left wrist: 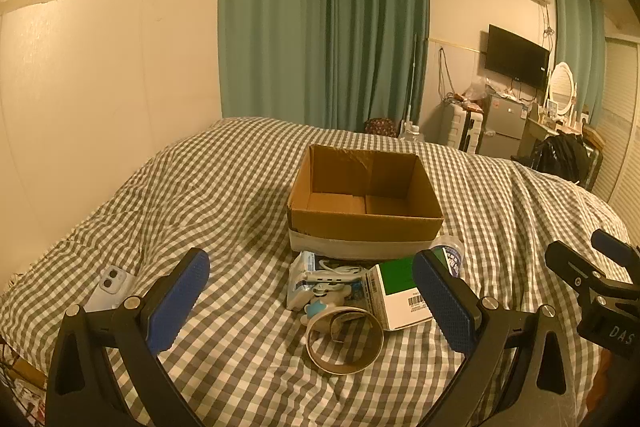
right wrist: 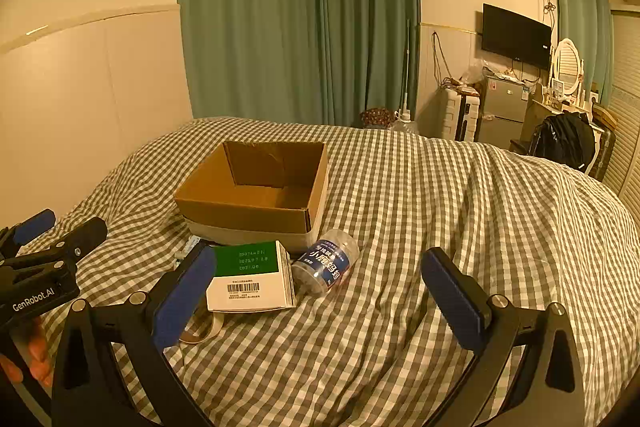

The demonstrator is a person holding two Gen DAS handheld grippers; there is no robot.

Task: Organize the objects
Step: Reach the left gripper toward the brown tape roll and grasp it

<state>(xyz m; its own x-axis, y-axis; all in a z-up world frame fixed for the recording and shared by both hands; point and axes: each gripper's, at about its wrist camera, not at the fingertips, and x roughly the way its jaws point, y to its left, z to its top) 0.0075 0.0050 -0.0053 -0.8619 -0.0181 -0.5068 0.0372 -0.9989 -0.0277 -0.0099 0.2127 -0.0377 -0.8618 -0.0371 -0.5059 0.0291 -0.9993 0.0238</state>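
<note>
Setting: a bed point(left wrist: 224, 187) under a grey-and-white checked cover carries all the items; no table is in view.
Container: an open cardboard box point(left wrist: 364, 223) sits near the middle of the bed, and its visible interior is bare cardboard.
Loose items: all lie on the near side of the box, toward the bed's near edge; a green-and-white carton point(right wrist: 251, 279), a clear bottle with a blue label point(right wrist: 326, 265) lying on its side beside it, a white packet point(left wrist: 304, 279) with a small white gadget on top, and a tape ring point(left wrist: 345, 339) closest to the camera.
Stray item: a pale phone point(left wrist: 111, 287) lies apart, toward the bed's left edge.
Progress: judged to be at the start; nothing shows inside the box, so every item appears left to be moved.
Left claw point(left wrist: 320, 307): spread wide and empty, blue pads touching nothing, hovering with the packet, ring and carton framed between them.
Right claw point(right wrist: 332, 303): likewise wide apart and empty, held above bare cover just right of the carton and bottle.
Likely next step: either claw closing on one of the near items, a judgement only.
</note>
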